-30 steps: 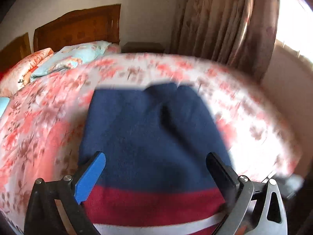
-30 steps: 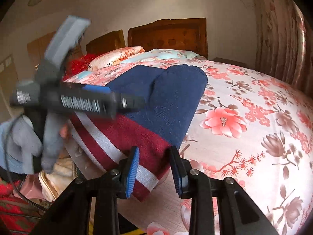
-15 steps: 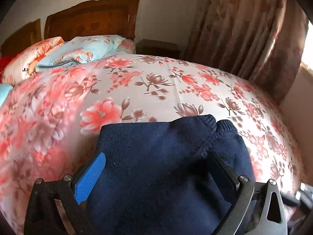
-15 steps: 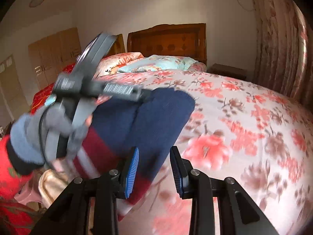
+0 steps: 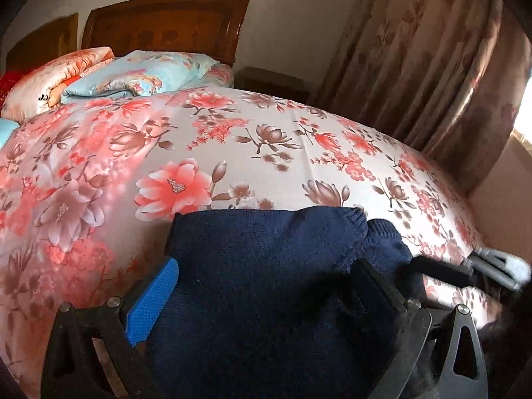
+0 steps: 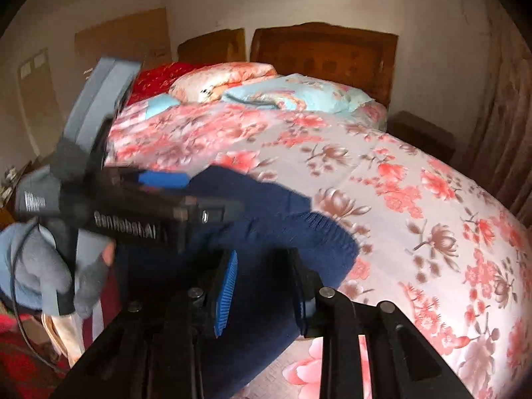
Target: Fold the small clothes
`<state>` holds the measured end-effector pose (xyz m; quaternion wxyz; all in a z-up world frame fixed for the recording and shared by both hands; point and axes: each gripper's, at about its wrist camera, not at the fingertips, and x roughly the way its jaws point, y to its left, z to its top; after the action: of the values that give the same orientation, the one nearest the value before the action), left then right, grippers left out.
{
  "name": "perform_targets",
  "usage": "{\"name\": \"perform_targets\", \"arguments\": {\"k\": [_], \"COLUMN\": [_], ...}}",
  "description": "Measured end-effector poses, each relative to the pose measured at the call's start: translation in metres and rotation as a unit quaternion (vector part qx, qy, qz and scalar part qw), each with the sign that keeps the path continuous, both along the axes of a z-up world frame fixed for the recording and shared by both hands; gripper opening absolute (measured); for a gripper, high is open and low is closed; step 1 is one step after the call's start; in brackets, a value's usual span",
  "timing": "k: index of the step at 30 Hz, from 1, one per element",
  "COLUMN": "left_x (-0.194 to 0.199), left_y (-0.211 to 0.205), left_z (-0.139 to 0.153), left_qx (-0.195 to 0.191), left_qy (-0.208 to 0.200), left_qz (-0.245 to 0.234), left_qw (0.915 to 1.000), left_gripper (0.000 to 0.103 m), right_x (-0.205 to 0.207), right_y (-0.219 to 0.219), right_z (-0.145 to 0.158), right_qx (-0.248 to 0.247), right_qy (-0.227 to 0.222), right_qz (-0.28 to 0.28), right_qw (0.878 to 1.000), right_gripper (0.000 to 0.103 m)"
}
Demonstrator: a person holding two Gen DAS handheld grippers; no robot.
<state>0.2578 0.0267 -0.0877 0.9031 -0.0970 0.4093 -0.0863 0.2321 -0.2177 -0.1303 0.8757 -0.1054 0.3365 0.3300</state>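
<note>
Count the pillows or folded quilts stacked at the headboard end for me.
3 clearly: an orange floral one left of centre, a light blue floral one right of it, and a red one farthest left. A small pale blue piece below may be another.

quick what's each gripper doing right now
Left gripper: open, over the navy sweater, not gripping.
Right gripper: open over the sweater too.

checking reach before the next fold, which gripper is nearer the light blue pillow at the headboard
Left, by a little. The left gripper is over the navy sweater's middle; the right gripper sits lower by its cuff, farther from the light blue pillow.
</note>
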Motion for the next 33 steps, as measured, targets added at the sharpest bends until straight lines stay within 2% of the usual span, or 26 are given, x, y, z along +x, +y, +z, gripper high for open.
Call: {"name": "perform_targets", "arguments": {"k": [2, 5, 8, 13, 17, 19, 23, 25, 29, 31, 33], "left_x": [0.001, 0.001, 0.002, 0.004, 0.004, 0.004, 0.004, 0.004, -0.025, -0.044, -0.068], "left_y": [0.001, 0.001, 0.001, 0.002, 0.003, 0.002, 0.002, 0.002, 0.009, 0.009, 0.007], "left_z": [-0.001, -0.002, -0.002, -0.003, -0.004, -0.004, -0.003, -0.002, 0.013, 0.021, 0.025], "left_qx": [-0.001, 0.001, 0.002, 0.001, -0.001, 0.001, 0.001, 0.002, -0.012, -0.026, -0.008], "left_qy": [0.001, 0.002, 0.004, 0.005, 0.006, 0.006, 0.008, 0.007, -0.017, -0.025, -0.037], "left_qz": [0.001, 0.002, 0.002, 0.002, 0.002, 0.0, 0.0, 0.0, 0.023, 0.011, -0.005], "left_qw": [1.0, 1.0, 1.0, 1.0, 1.0, 1.0, 1.0, 1.0, 0.9995, 0.9993, 0.9993], "left_gripper": [0.103, 0.103, 0.103, 0.103, 0.103, 0.103, 0.103, 0.103, 0.103, 0.103, 0.103], "right_x": [0.004, 0.018, 0.034, 0.034, 0.038, 0.035, 0.006, -0.016, -0.061, -0.081, -0.096], "right_y": [0.001, 0.003, -0.003, -0.002, -0.007, -0.011, -0.007, -0.007, -0.002, 0.003, 0.007], "right_z": [0.003, -0.011, -0.019, -0.021, -0.026, -0.024, -0.012, -0.005, -0.003, -0.01, -0.019], "right_qx": [-0.009, -0.021, 0.016, 0.015, 0.04, 0.052, 0.021, 0.022, 0.014, 0.004, -0.02], "right_qy": [-0.013, 0.008, 0.032, 0.03, 0.04, 0.043, 0.004, -0.007, -0.019, -0.022, -0.037], "right_qz": [-0.01, -0.011, -0.012, -0.012, -0.017, -0.039, -0.105, -0.118, -0.107, -0.093, -0.091], "right_qw": [1.0, 1.0, 0.999, 0.999, 0.998, 0.997, 0.994, 0.993, 0.994, 0.995, 0.995], "right_gripper": [0.029, 0.03, 0.032, 0.033, 0.036, 0.036, 0.036, 0.036, 0.036, 0.038, 0.04]}}
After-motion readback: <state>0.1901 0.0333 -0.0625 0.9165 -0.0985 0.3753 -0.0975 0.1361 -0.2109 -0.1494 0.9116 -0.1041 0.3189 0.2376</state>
